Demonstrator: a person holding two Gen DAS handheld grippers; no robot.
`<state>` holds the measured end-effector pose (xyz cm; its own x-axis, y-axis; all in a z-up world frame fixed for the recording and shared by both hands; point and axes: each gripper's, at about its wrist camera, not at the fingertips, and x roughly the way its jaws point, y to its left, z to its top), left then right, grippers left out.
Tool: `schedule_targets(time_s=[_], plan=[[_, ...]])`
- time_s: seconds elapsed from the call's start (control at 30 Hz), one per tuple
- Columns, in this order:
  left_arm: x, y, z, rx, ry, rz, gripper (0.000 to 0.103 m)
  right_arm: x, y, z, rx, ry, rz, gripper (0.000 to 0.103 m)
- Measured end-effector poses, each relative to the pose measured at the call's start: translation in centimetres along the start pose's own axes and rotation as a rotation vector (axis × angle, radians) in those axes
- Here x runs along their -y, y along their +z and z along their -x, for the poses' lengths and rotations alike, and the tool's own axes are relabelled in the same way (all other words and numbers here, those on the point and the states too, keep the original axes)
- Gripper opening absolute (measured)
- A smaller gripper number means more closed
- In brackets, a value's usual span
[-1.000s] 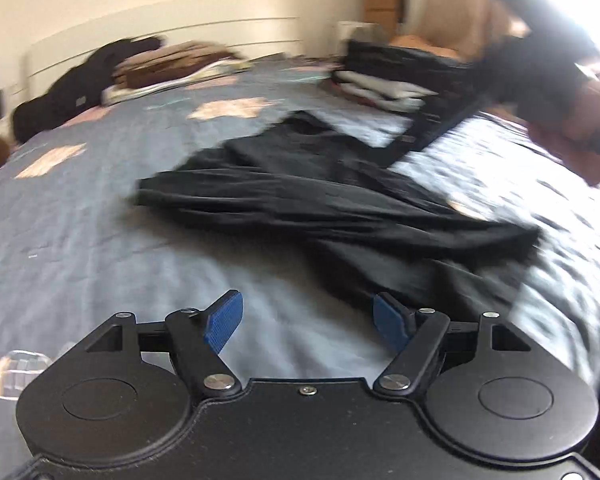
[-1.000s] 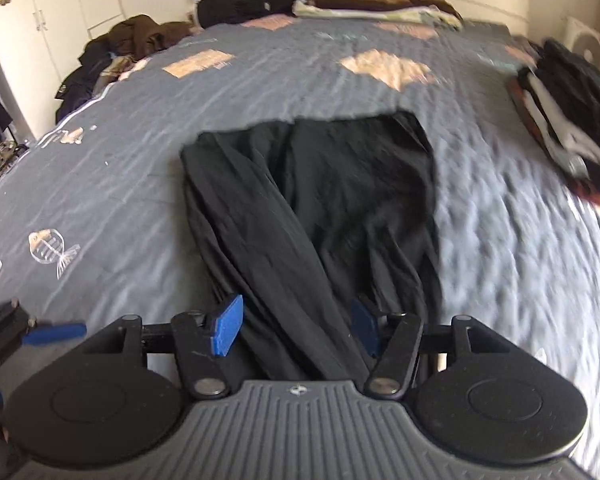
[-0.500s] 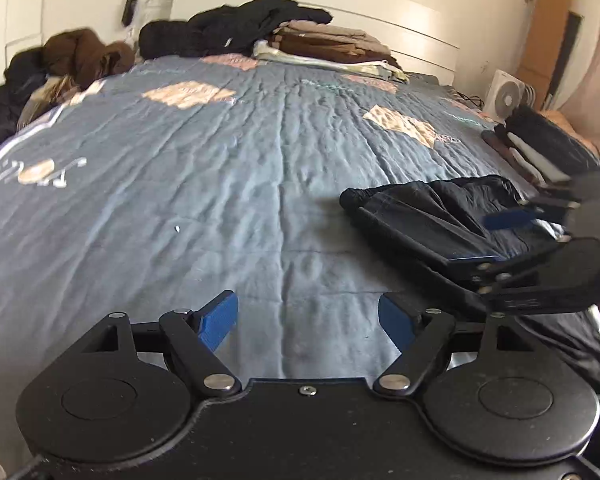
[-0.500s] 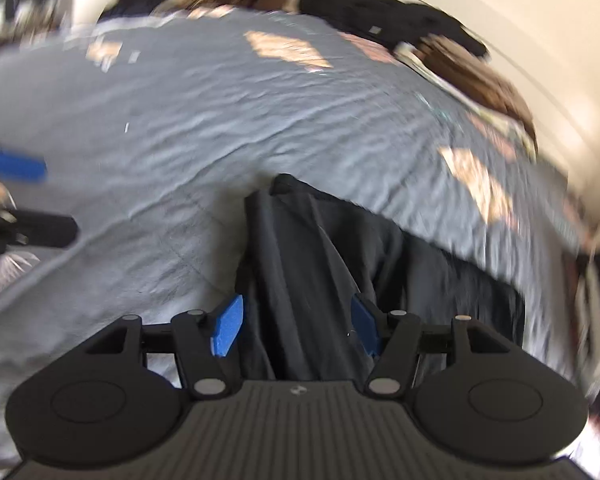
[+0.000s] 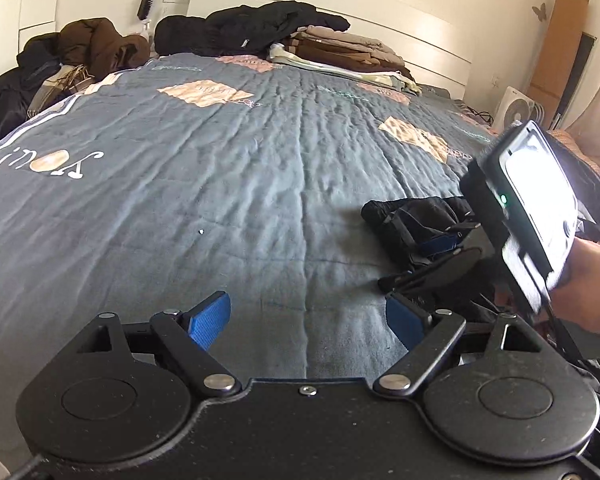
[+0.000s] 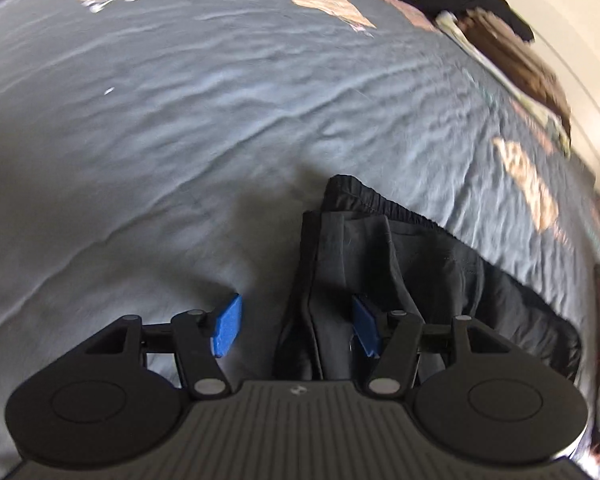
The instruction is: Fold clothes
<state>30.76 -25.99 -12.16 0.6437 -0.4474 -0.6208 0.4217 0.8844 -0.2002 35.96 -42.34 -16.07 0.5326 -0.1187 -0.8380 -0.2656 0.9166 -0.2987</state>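
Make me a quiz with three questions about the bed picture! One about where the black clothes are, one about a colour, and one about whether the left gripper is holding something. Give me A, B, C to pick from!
1. Where do the black trousers lie?
A. On the grey bedspread
B. On the floor
C. On a chair

2. What colour are the pads on the fingers of the left gripper?
A. Red
B. Blue
C. Yellow

3. What is between the left gripper's jaws?
A. A sock
B. The trousers
C. Nothing, only bedspread shows behind them

Answers:
1 A: the trousers rest on the quilted bedspread, under the right gripper.
2 B: both pads are bright blue.
3 C: the jaws are opening, with no cloth between them.
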Motion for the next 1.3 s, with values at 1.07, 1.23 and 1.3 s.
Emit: schedule_targets(time_s=[1.07, 1.23, 1.3], plan=[[0.1, -0.1, -0.3, -0.005, 0.011, 0.001, 0.084, 18.0, -2.4, 9.5, 0.202, 0.242, -0.529, 0.002], [0.5, -0.2, -0.4, -0.014, 0.017, -0.020, 0.084, 11.5, 0.8, 6.6, 0.129, 0.211, -0.395, 0.010], [0.4, -0.2, -0.2, -0.008, 0.012, -0.015, 0.084, 8.9, 1.9, 5.0, 0.086, 0.166, -0.330, 0.017]])
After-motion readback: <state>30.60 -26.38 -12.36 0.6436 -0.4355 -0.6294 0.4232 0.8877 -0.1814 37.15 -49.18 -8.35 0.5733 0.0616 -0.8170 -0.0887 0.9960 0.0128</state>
